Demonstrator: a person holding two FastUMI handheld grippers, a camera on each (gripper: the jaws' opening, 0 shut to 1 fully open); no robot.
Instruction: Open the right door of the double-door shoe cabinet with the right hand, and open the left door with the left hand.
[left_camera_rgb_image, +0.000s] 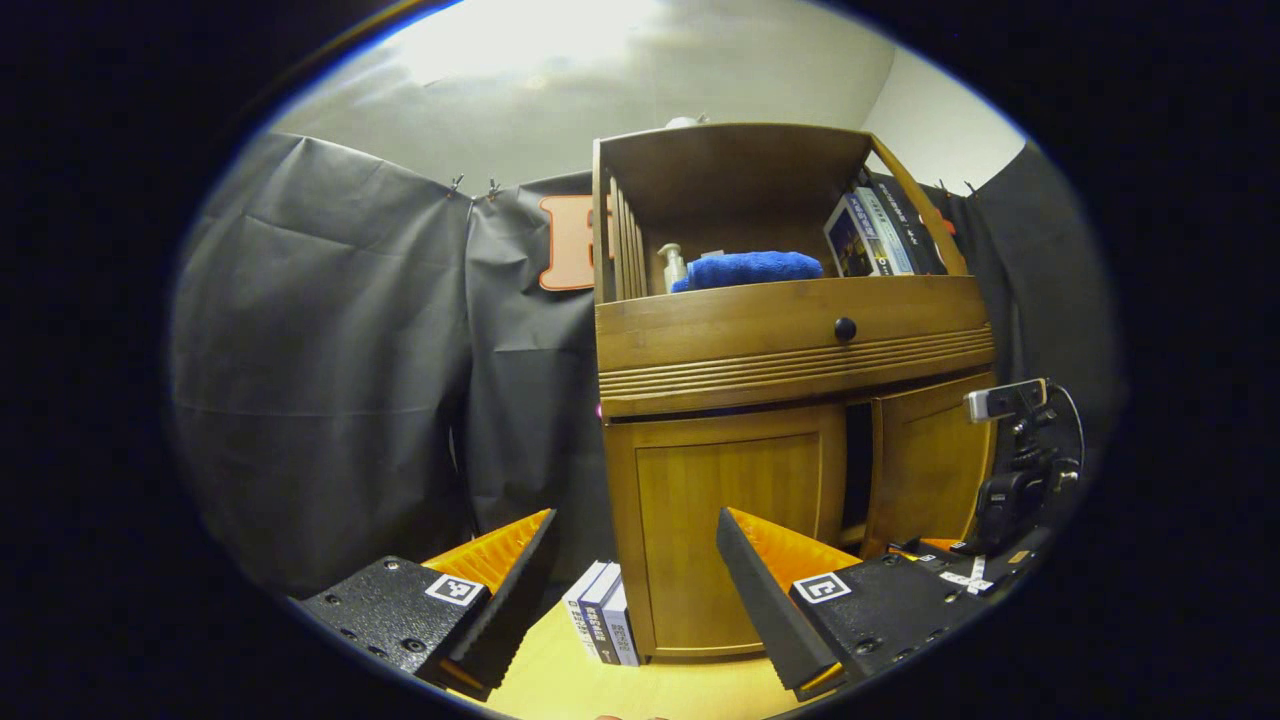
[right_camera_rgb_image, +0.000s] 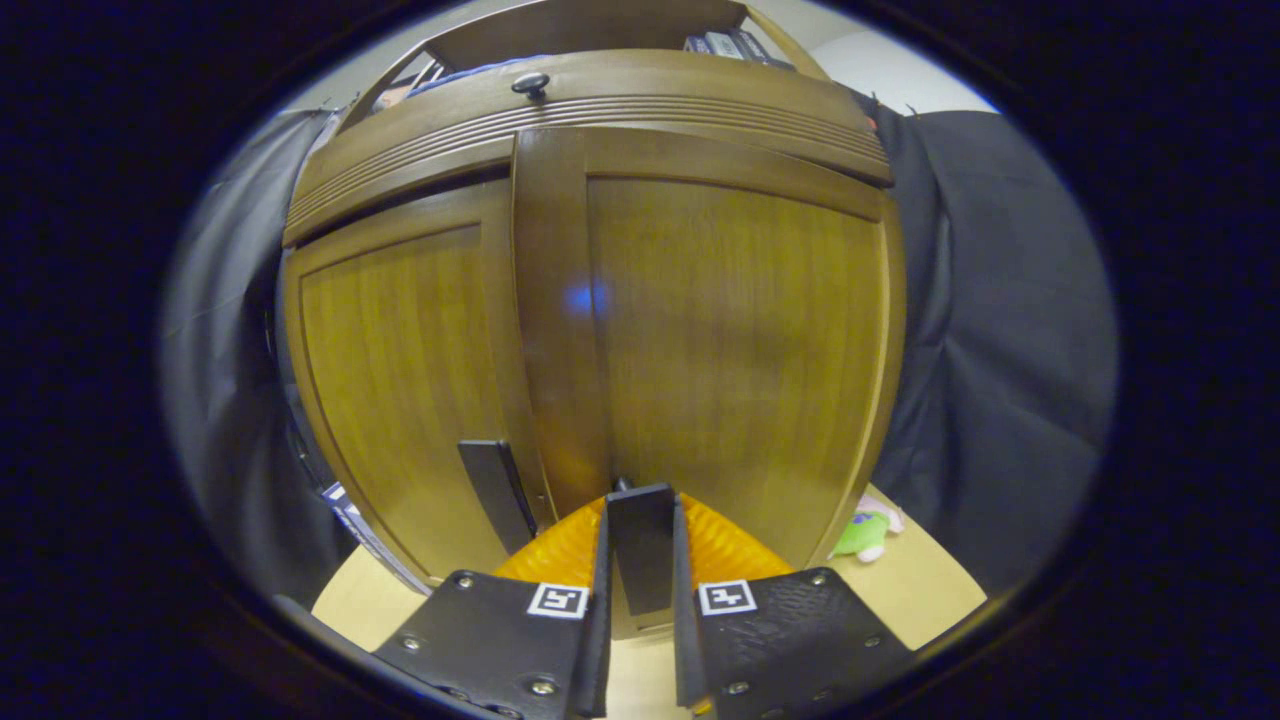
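Right gripper clamped on the right door's handle; left gripper held back from the cabinet.

The brown wooden double-door shoe cabinet (left_camera_rgb_image: 790, 400) stands on the pale wooden table (left_camera_rgb_image: 640, 690). In the right gripper view, the right gripper (right_camera_rgb_image: 640, 560) has its jaws closed narrowly on the dark flat handle (right_camera_rgb_image: 640, 545) of the right door (right_camera_rgb_image: 740, 340), which stands ajar (a dark gap shows beside the left door (left_camera_rgb_image: 735, 520)). The left gripper (left_camera_rgb_image: 635, 570) hangs before the cabinet, jaws wide, holding nothing.
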